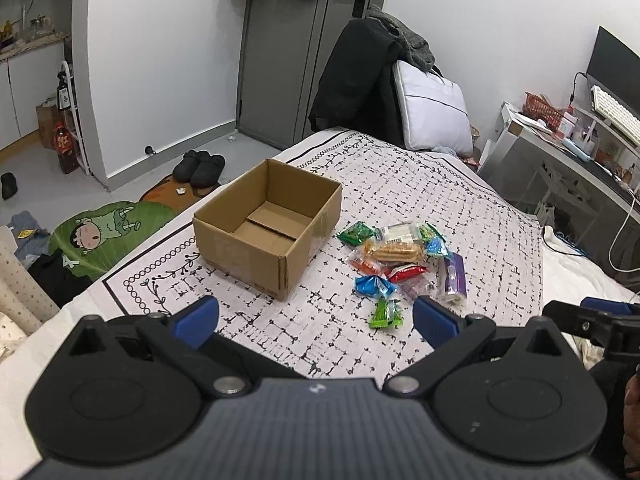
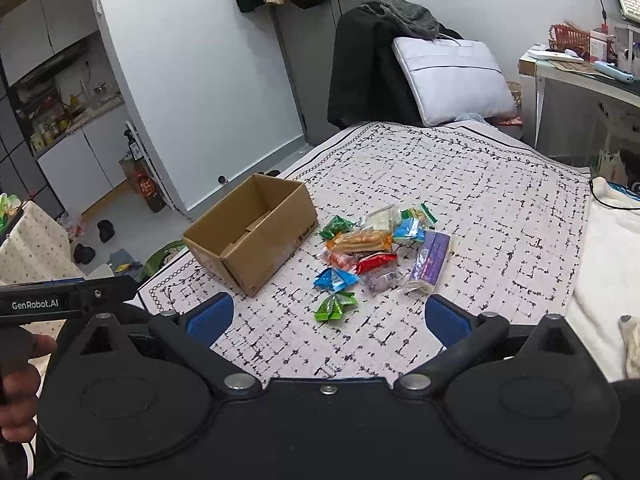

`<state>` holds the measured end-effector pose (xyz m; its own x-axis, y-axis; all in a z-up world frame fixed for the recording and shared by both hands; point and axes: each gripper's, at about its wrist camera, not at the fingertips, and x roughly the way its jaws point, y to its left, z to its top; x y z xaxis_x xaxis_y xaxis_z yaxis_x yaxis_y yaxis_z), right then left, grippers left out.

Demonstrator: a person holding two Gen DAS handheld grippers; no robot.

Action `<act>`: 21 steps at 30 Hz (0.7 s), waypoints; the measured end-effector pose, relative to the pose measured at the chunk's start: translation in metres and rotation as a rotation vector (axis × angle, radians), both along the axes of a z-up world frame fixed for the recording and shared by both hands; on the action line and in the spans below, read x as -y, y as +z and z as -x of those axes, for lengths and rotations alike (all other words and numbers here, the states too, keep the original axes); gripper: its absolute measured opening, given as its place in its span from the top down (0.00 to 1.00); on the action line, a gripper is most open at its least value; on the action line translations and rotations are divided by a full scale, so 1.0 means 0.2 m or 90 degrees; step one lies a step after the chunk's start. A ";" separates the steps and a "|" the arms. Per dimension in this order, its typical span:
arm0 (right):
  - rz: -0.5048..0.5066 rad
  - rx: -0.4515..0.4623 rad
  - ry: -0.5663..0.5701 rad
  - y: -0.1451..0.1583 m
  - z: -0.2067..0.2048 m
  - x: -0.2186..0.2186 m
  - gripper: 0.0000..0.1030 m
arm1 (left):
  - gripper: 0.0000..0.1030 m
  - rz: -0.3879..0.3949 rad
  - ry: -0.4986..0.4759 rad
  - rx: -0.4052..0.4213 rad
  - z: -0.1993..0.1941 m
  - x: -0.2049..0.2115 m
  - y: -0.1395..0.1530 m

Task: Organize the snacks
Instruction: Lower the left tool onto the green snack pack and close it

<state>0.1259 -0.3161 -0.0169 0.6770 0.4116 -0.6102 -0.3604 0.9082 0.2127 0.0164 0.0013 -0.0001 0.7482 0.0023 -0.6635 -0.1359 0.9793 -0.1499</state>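
An empty open cardboard box (image 1: 267, 227) (image 2: 250, 232) stands on the patterned bed cover. Right of it lies a loose pile of several wrapped snacks (image 1: 404, 258) (image 2: 376, 248): an orange biscuit pack (image 1: 394, 251), a purple pack (image 1: 452, 276) (image 2: 430, 260), a blue one (image 1: 374, 285) and a green one (image 1: 386, 314) (image 2: 335, 306) nearest me. My left gripper (image 1: 316, 318) is open, held back from the pile, with nothing between its blue fingers. My right gripper (image 2: 328, 320) is open too, just short of the green snack.
The bed cover (image 1: 400, 184) ends at the left, with the floor, a cartoon mat (image 1: 108, 236) and slippers (image 1: 200, 166) beyond. A chair with a dark coat and a white cushion (image 1: 434, 110) stands behind the bed. A cluttered desk (image 1: 568, 148) is at right.
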 end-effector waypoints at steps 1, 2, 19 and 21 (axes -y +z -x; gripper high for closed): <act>-0.001 -0.002 -0.001 0.00 -0.02 0.01 0.00 | 0.00 0.001 0.001 0.001 -0.01 0.00 -0.01; -0.003 -0.004 -0.003 0.00 -0.03 0.01 0.00 | 0.01 0.001 0.002 0.001 -0.02 0.01 -0.01; -0.001 -0.063 -0.028 -0.10 -0.33 0.12 0.00 | 0.02 0.019 -0.008 -0.027 -0.27 0.14 -0.14; 0.000 -0.070 -0.030 -0.12 -0.37 0.12 0.01 | 0.02 0.020 -0.008 -0.033 -0.30 0.16 -0.16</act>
